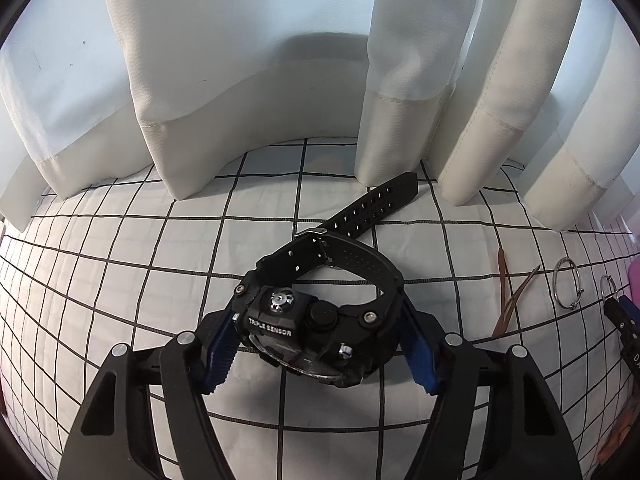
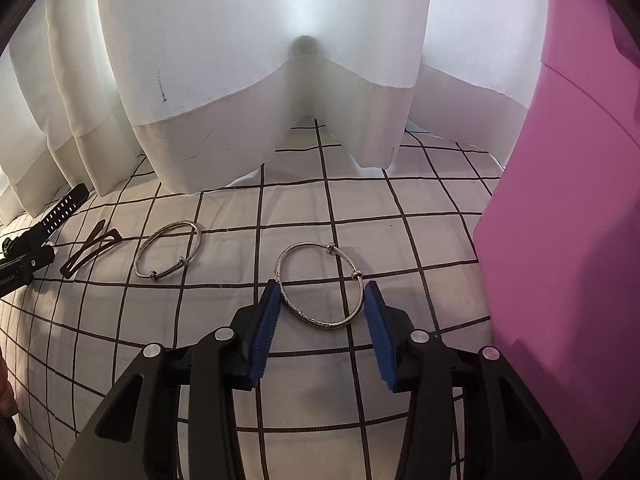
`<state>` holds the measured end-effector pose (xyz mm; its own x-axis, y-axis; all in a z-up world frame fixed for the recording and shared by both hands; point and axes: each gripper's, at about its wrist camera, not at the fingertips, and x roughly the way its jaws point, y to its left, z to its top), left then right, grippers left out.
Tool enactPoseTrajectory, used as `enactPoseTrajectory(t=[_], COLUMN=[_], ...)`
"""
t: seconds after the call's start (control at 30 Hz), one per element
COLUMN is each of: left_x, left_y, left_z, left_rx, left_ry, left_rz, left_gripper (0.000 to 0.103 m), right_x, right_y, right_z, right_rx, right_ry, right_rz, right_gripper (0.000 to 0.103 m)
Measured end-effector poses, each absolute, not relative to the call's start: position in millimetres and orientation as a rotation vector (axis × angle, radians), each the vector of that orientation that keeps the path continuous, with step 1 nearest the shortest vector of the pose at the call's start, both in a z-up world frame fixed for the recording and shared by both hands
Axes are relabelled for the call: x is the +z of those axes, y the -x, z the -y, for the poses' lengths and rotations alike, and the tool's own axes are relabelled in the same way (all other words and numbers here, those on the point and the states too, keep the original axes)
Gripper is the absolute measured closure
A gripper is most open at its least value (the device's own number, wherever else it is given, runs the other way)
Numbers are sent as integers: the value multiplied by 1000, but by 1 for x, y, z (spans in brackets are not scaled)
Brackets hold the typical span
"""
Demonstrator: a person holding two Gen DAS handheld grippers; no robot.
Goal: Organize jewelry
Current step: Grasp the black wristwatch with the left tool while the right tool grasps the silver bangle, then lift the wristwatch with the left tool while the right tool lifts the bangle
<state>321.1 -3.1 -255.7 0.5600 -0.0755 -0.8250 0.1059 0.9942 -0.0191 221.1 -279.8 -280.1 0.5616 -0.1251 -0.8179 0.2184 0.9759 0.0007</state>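
White grid-checked bedding [image 1: 120,280] below pale curtains [image 1: 248,60]; left fingers [image 1: 224,350] clamped on black watch [image 1: 316,320], right fingers [image 2: 264,328] on silver bangle [image 2: 316,284].

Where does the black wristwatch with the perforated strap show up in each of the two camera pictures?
Left wrist view: the black wristwatch with the perforated strap sits at centre, low, between the left gripper's blue pads.
Right wrist view: only the strap end shows, at the far left edge.
Shared landmark: the brown hair clip on the checked cloth, right of the watch in both.
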Motion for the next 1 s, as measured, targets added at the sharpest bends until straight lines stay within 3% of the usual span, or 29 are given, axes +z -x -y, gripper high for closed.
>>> enactPoseTrajectory(t=[0.1,0.13,0.17,0.33,0.4,0.47,0.5,0.8,0.9,1.0], left_x=[-255,-255,-256,-259,-259,-259,-259,-257,-257,-257], left_y=[-316,-315,-312,-299,-298,-296,-295,-296,-295,-295], left_z=[2,2,-1,0,0,-1,-1,2,2,2], left_rx=[-106,-105,-104,-99,-96,-94,-93,-95,-94,-93], left_ry=[-26,-27,-25,-26,-24,-23,-23,-29,-31,-29], left_rz=[-971,-972,-972,-970,-972,-973,-973,-968,-963,-964], left_gripper=[35,35,35,35,35,35,35,35,35,35], right_x=[-278,-277,-277,-279,-279,-279,-278,-290,-292,-292], right_y=[-216,-213,-211,-205,-204,-201,-198,-200,-203,-204], right_z=[280,279,277,270,269,265,262,236,243,244], right_rx=[-206,-210,-211,-189,-156,-144,-128,-100,-97,-79], right_ry=[-104,-99,-91,-77,-115,-124,-127,-14,-69,-49], right_rz=[-936,-927,-936,-950,-944,-938,-923,-943,-956,-954], right_gripper=[65,78,98,98,92,39,34,34,27,30])
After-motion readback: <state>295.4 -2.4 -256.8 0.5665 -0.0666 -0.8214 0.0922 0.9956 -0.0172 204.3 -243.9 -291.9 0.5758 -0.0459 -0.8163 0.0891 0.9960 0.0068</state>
